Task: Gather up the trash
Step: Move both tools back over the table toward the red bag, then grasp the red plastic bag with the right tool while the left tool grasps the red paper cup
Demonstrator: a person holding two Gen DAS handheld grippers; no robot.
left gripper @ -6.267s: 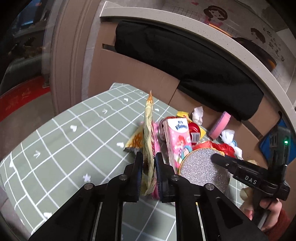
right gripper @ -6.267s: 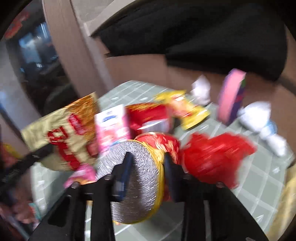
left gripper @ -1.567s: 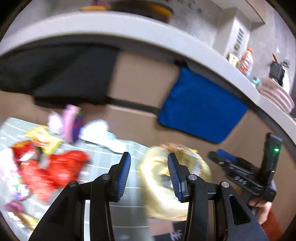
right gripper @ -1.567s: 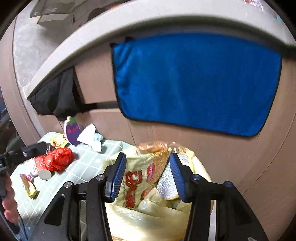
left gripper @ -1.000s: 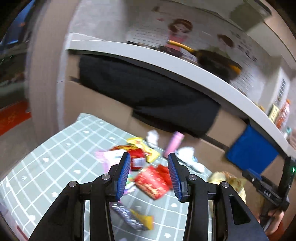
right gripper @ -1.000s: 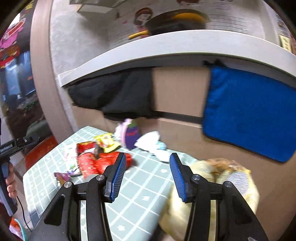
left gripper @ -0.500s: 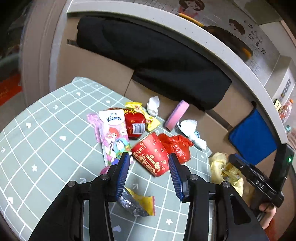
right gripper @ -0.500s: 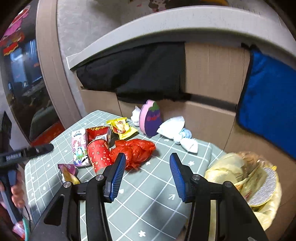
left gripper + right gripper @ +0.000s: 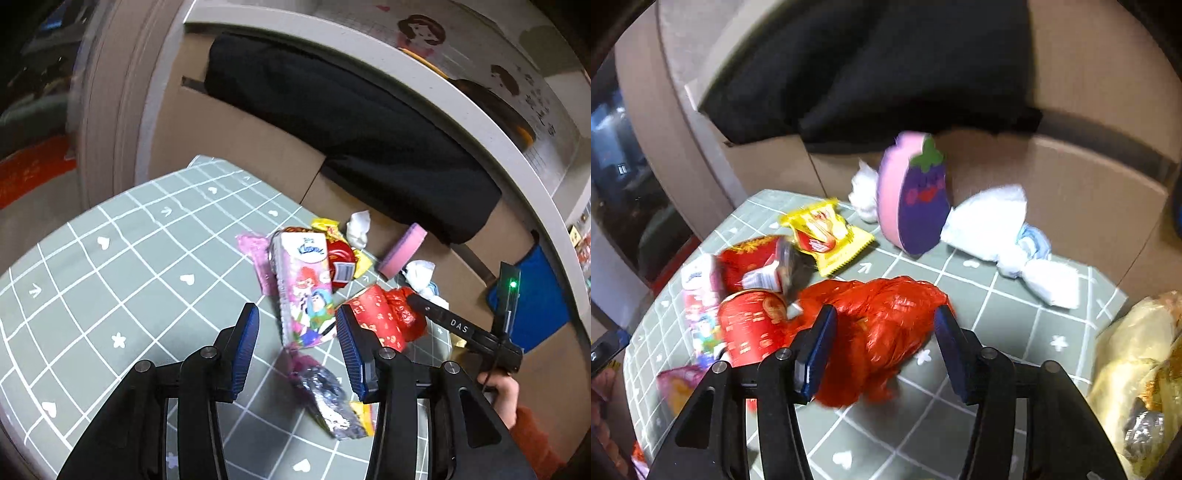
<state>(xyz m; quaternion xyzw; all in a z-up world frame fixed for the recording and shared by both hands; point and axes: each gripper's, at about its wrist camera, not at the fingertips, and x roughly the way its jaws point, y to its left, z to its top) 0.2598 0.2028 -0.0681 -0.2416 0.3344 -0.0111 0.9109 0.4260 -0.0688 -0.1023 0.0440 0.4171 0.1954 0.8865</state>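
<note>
Trash lies on a grey-green grid tablecloth (image 9: 129, 280). My left gripper (image 9: 297, 345) is open and empty, just above the near end of a pink Kleenex tissue pack (image 9: 304, 291); a crumpled silver and purple wrapper (image 9: 325, 400) lies below it. My right gripper (image 9: 884, 341) is open, its fingers on either side of a crumpled red plastic bag (image 9: 882, 328). A red paper cup (image 9: 750, 332) lies left of the bag. A yellow trash bag (image 9: 1137, 376) holding wrappers hangs at the table's right edge.
A yellow snack wrapper (image 9: 825, 230), a purple eggplant-shaped sponge (image 9: 914, 195), white tissue wads (image 9: 993, 221) and a red packet (image 9: 753, 264) lie toward the back. Cardboard (image 9: 255, 136) with a black cloth (image 9: 351, 107) stands behind the table.
Both grippers have come down closer to the table. The left one now hovers over the tissue pack and the right one now straddles the red plastic bag.
</note>
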